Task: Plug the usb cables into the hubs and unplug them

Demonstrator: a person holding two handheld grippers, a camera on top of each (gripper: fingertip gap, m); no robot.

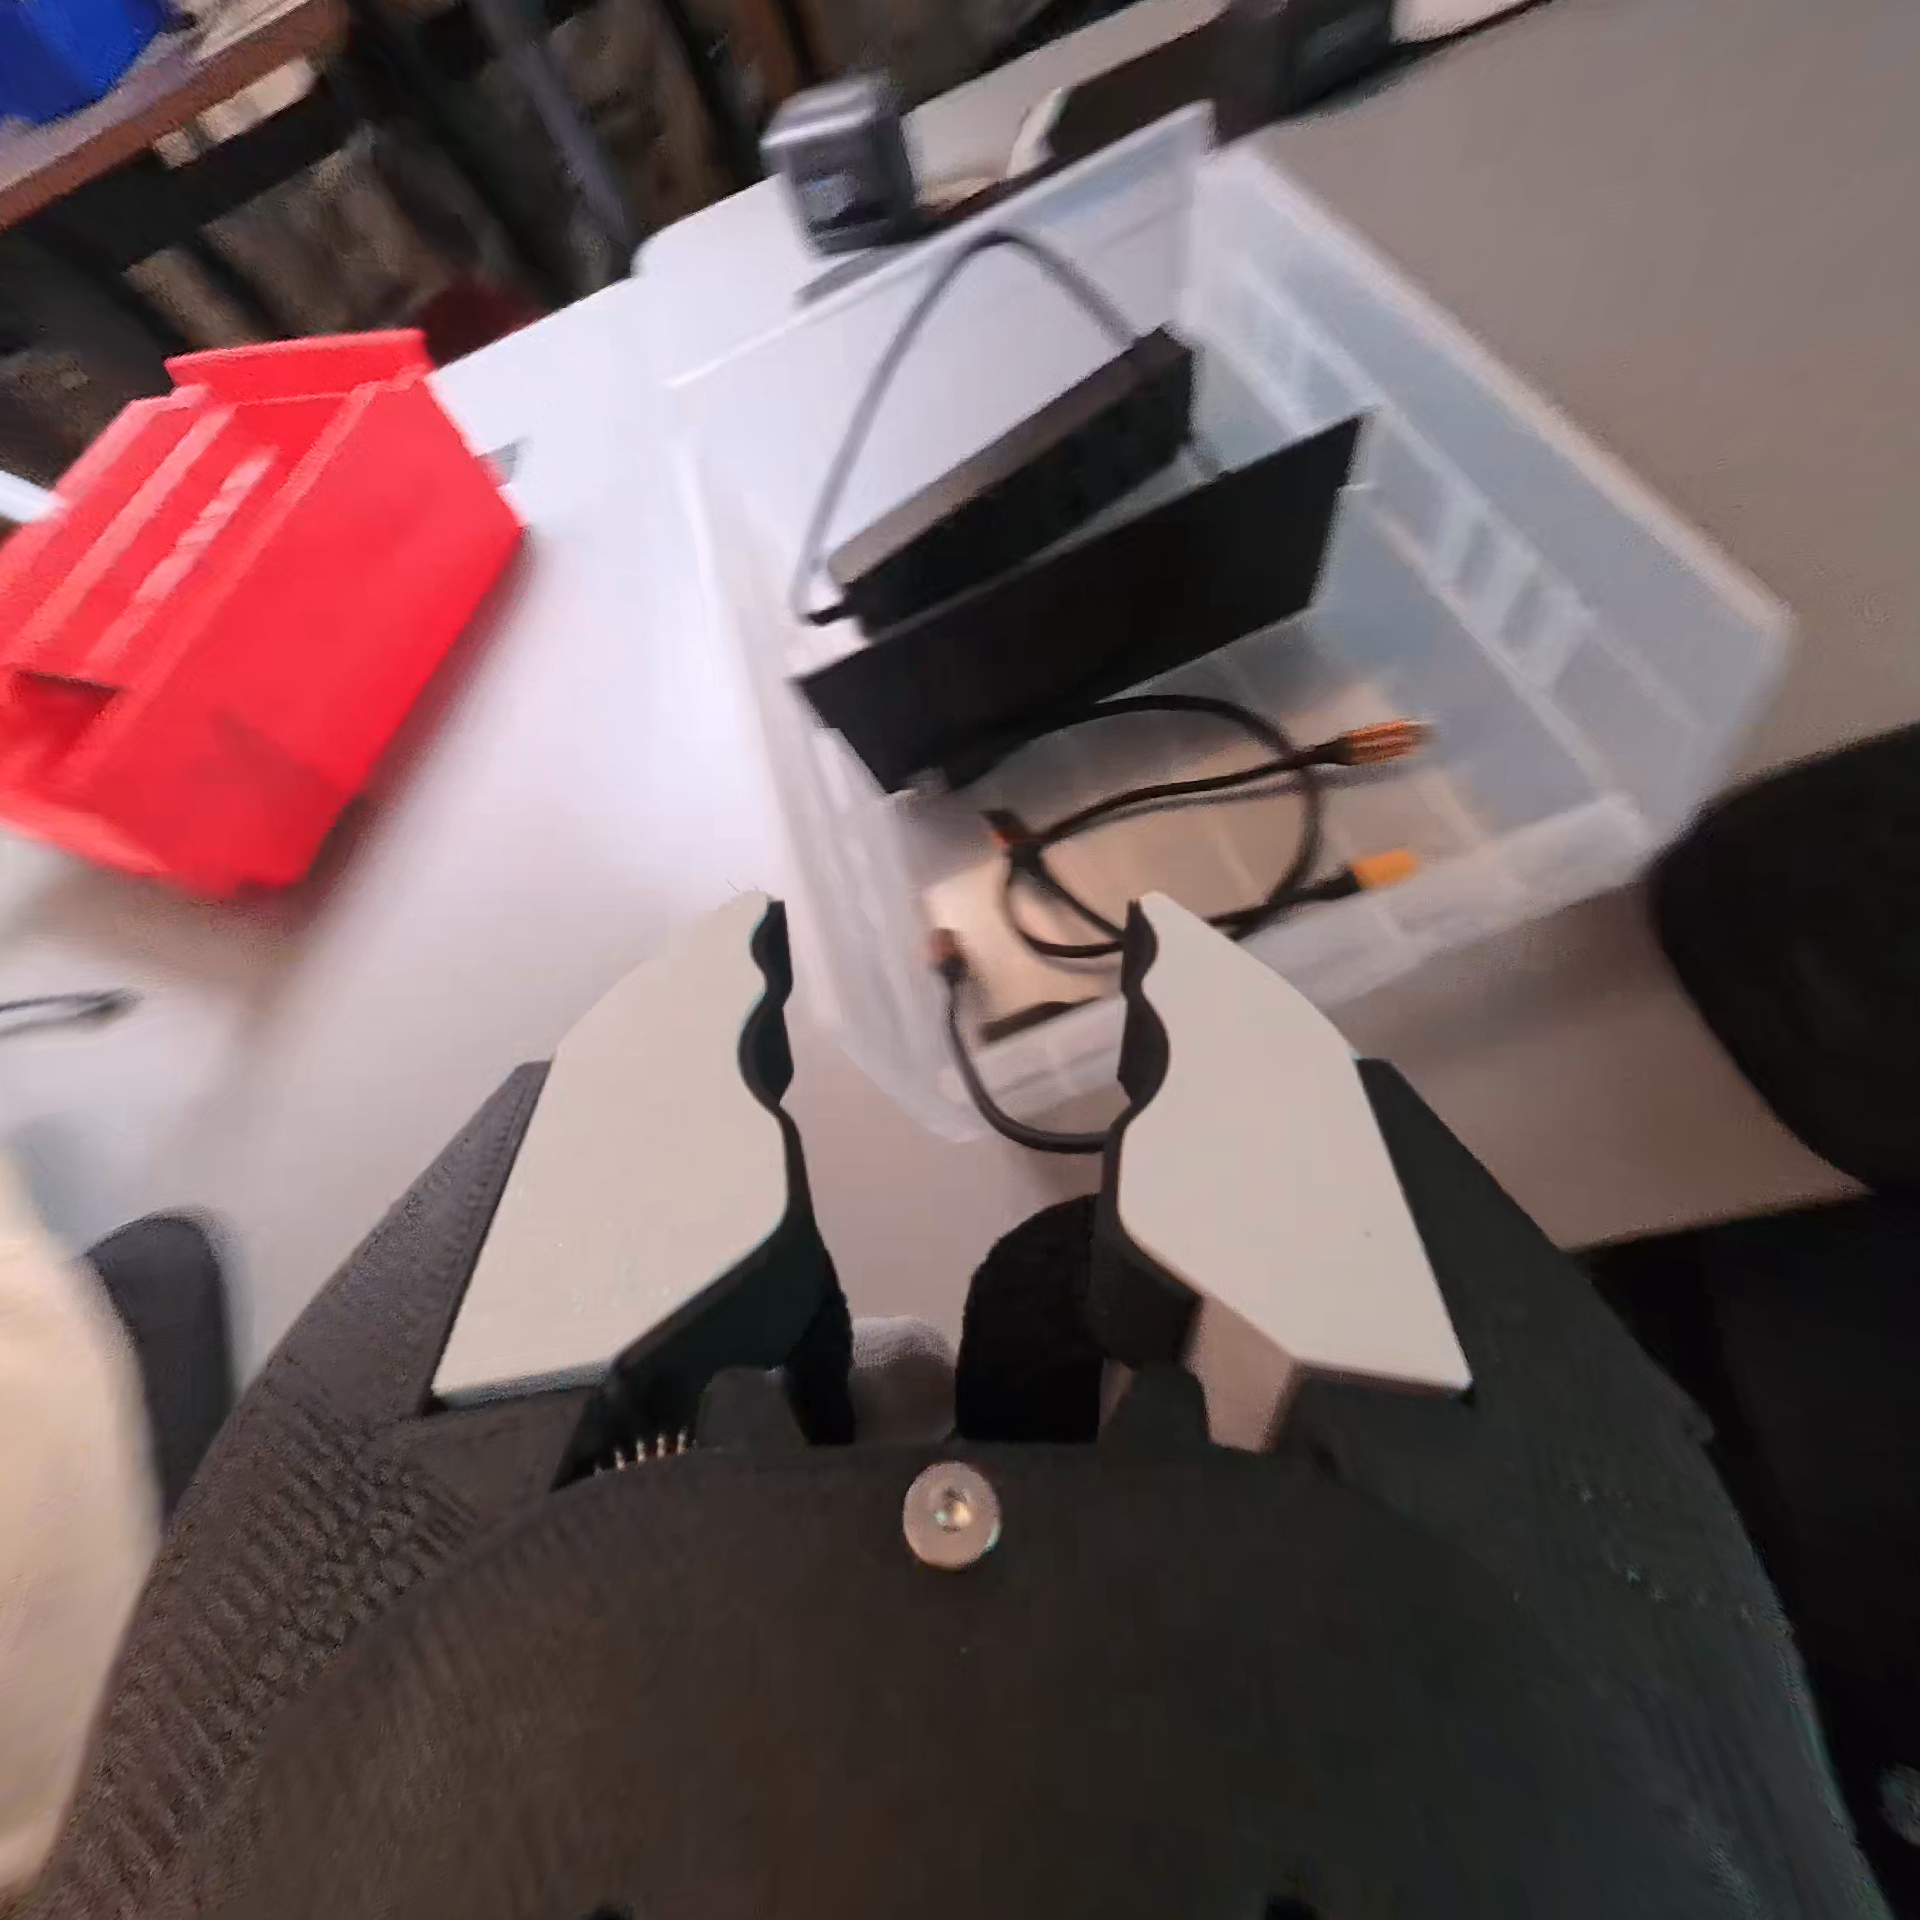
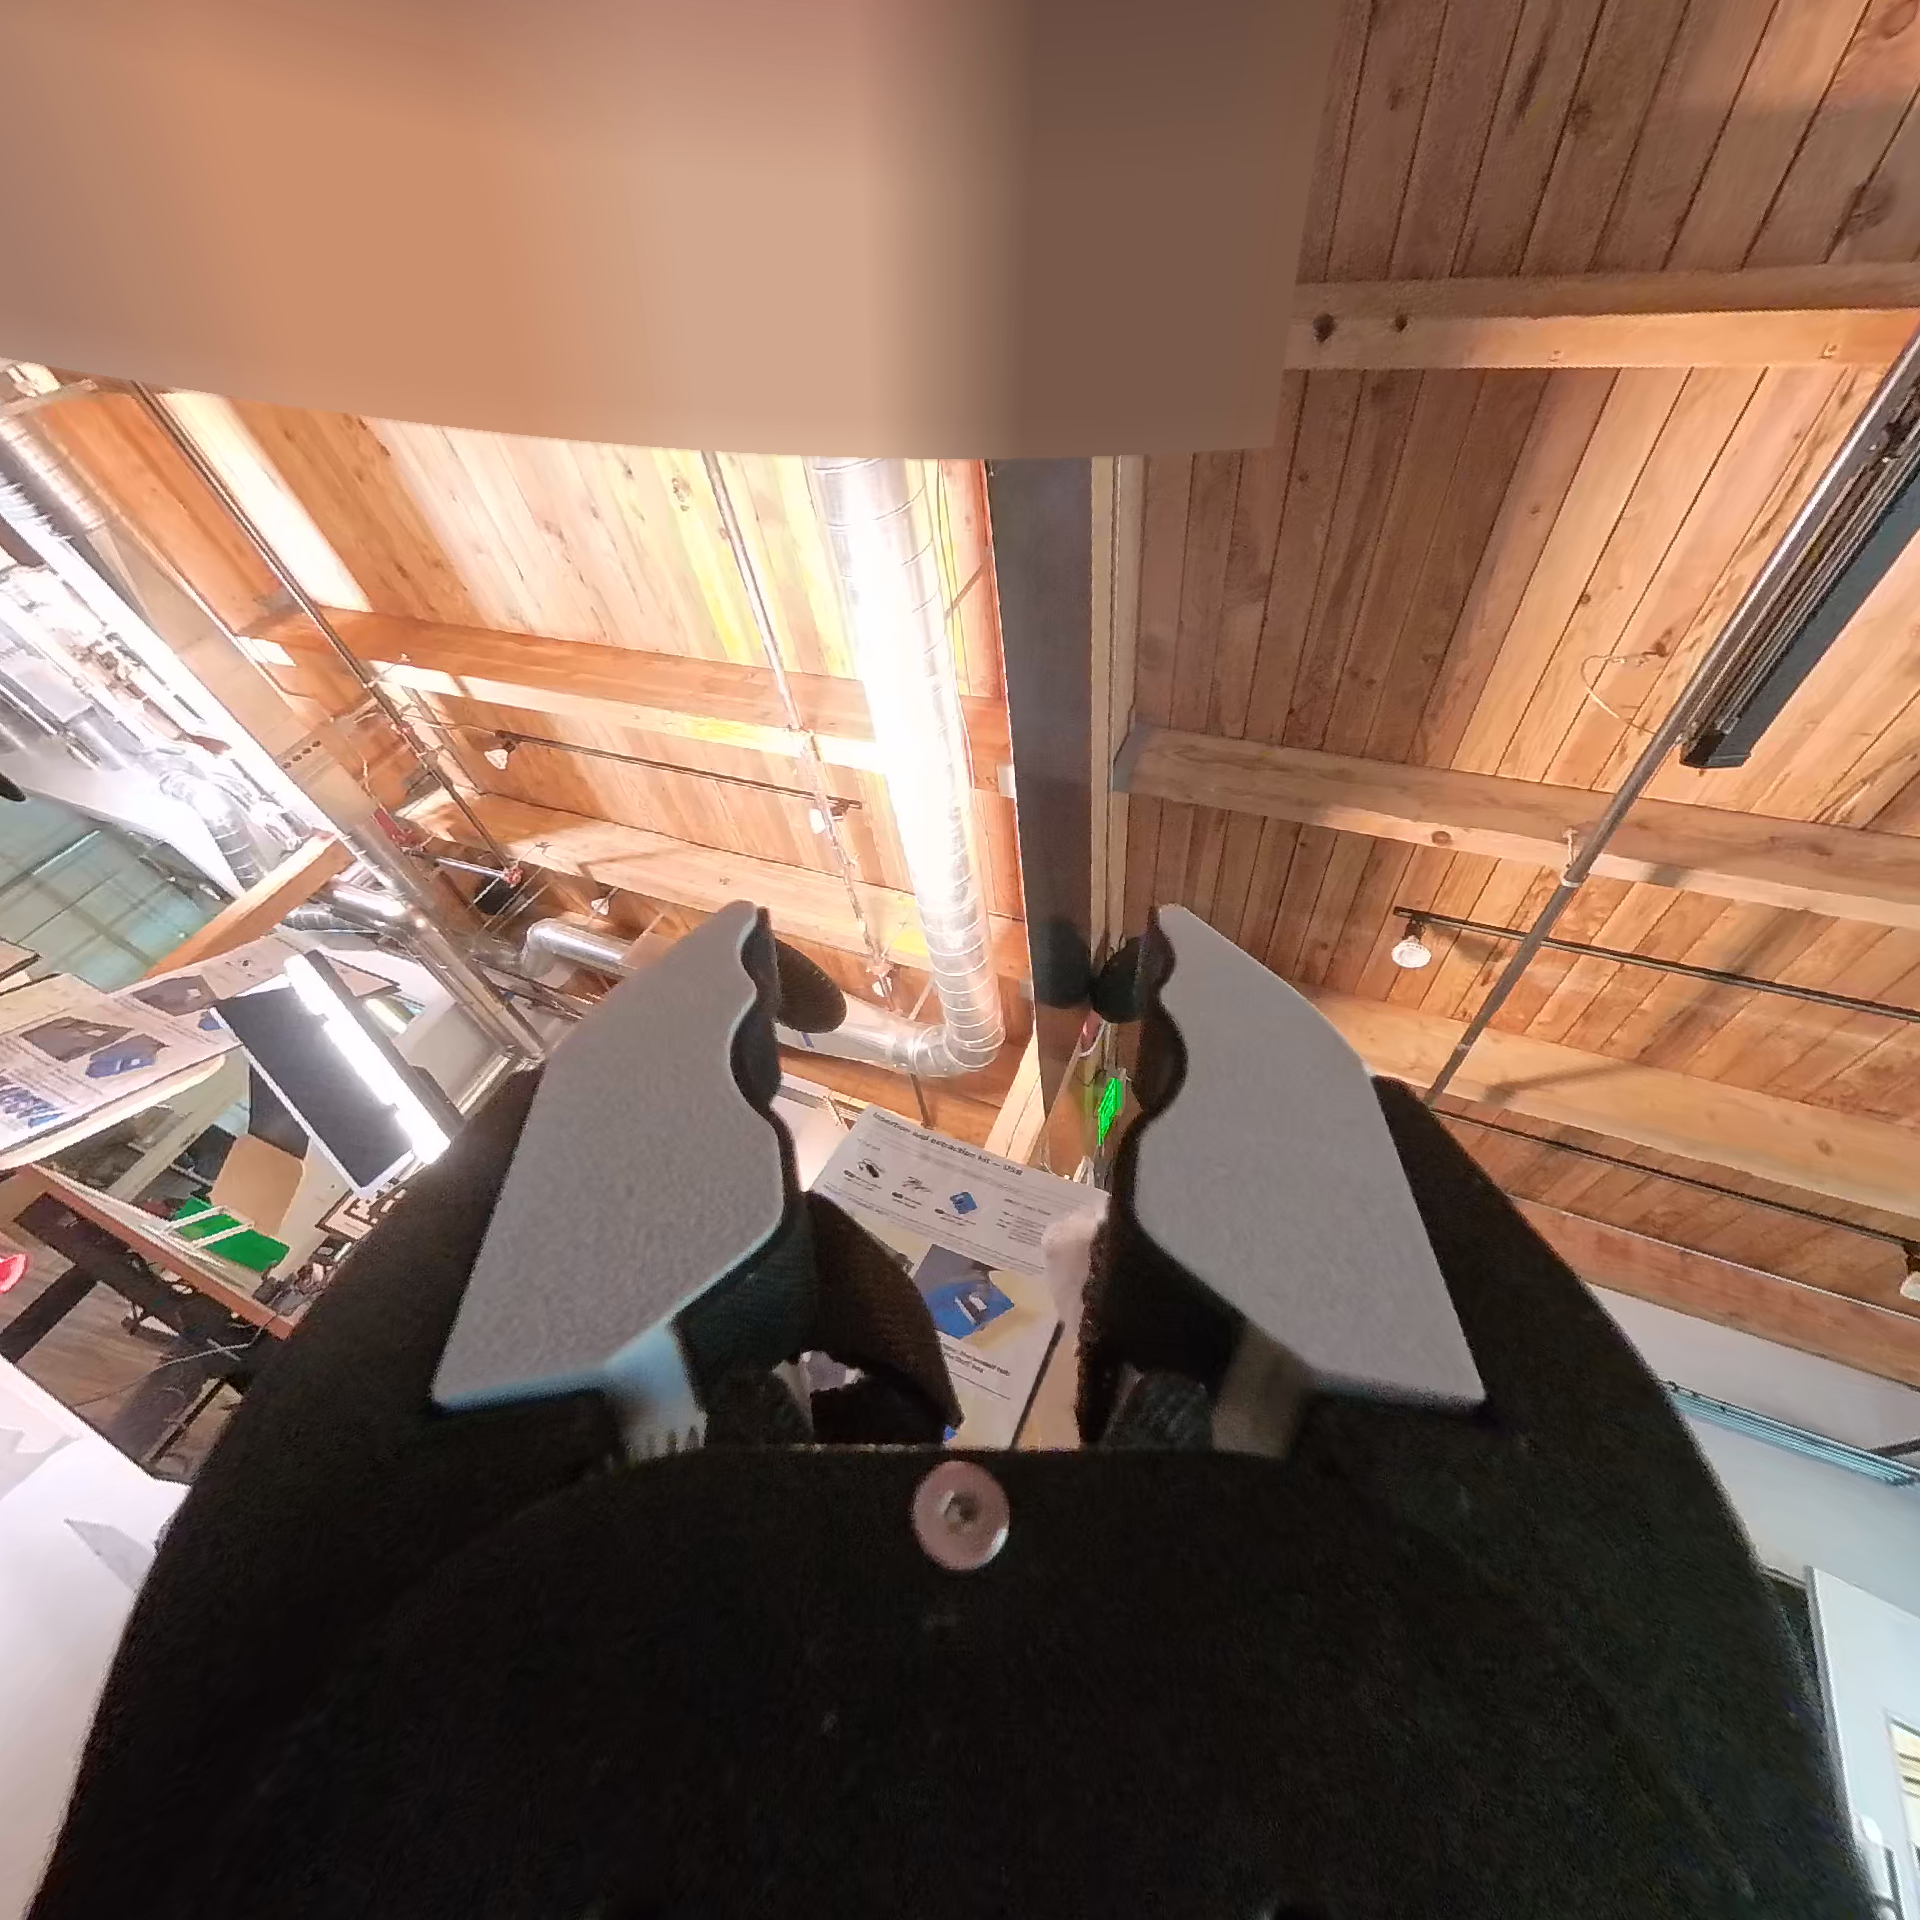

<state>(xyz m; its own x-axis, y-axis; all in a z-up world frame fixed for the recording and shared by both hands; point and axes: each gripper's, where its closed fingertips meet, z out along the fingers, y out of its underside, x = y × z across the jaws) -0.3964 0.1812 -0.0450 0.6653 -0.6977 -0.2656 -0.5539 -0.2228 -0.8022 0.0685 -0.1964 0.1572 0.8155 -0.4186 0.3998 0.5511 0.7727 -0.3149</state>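
Observation:
In the left wrist view, a clear plastic bin (image 1: 1621, 582) lies on a white table. Inside it lean two black hubs, one upper (image 1: 997, 488) and one lower (image 1: 1081, 613), the upper with a grey cable (image 1: 883, 384). Black usb cables (image 1: 1174, 790) with orange plugs (image 1: 1387, 740) lie coiled in the bin's near part. My left gripper (image 1: 954, 920) is open and empty, hovering just above the bin's near edge. The view is blurred. My right gripper (image 2: 954, 935) is open and empty, pointing up at a wooden ceiling; no task object shows there.
A red plastic bin (image 1: 239, 623) stands on the table to the left. A grey box-shaped device (image 1: 842, 166) sits behind the clear bin. A dark shape (image 1: 1808, 935) fills the right edge. The right wrist view shows a silver duct (image 2: 914, 748), beams and a paper sheet (image 2: 966, 1226). My right fingertips sit around 65 cm from my left ones.

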